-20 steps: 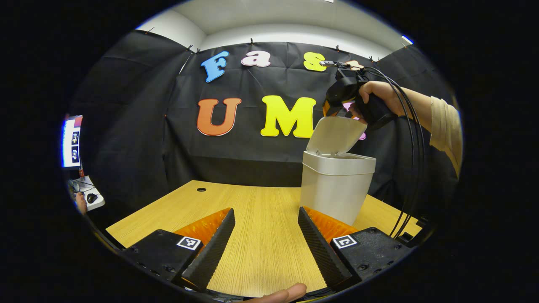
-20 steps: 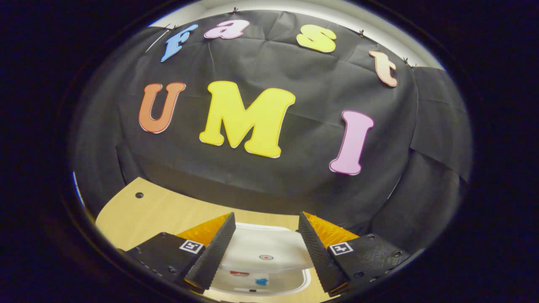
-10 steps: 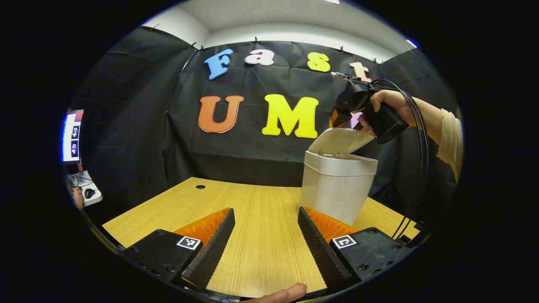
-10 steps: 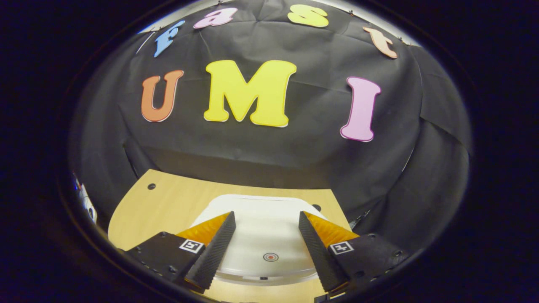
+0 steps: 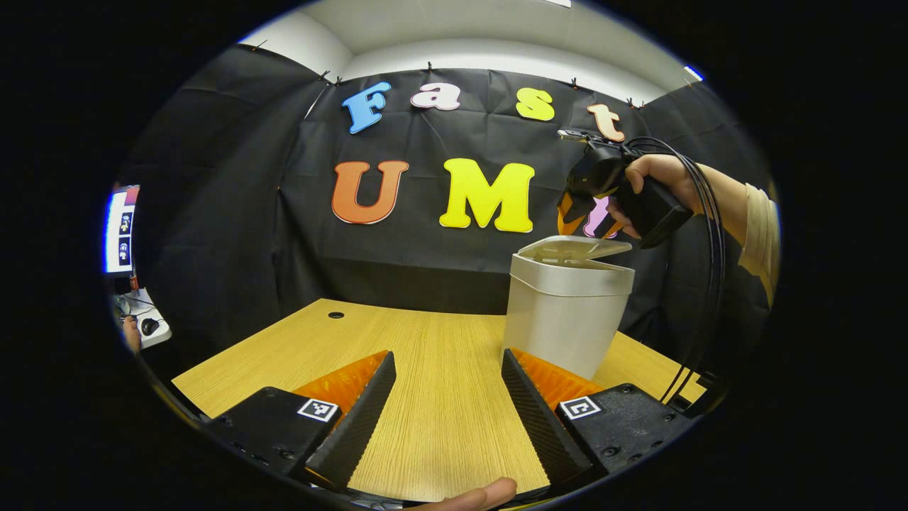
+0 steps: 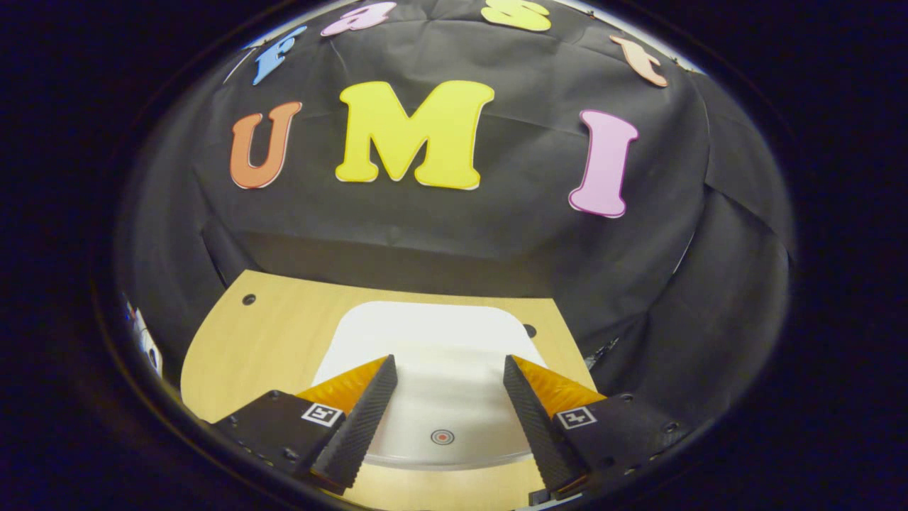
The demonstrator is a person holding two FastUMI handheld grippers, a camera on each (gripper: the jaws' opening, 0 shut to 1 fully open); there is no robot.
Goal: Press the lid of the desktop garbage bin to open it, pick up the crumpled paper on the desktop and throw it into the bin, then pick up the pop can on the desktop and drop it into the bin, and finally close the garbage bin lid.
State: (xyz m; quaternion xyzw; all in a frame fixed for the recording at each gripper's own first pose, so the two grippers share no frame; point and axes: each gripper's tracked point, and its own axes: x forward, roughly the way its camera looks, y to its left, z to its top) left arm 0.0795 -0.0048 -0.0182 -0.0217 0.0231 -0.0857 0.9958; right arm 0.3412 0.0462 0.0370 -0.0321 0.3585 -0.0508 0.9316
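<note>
Bin (image 5: 567, 312) near table's (image 5: 425, 397) far right corner, lid (image 6: 425, 369) nearly down: we press its red dot (image 6: 442, 437) squarely with the empty, wide-open right gripper (image 6: 449, 408); left gripper (image 5: 447, 411) likewise spread, idle.

bin (image 5: 564, 312) on table (image 5: 425, 355), right gripper (image 5: 576, 213) above lid (image 5: 574, 248)
</note>
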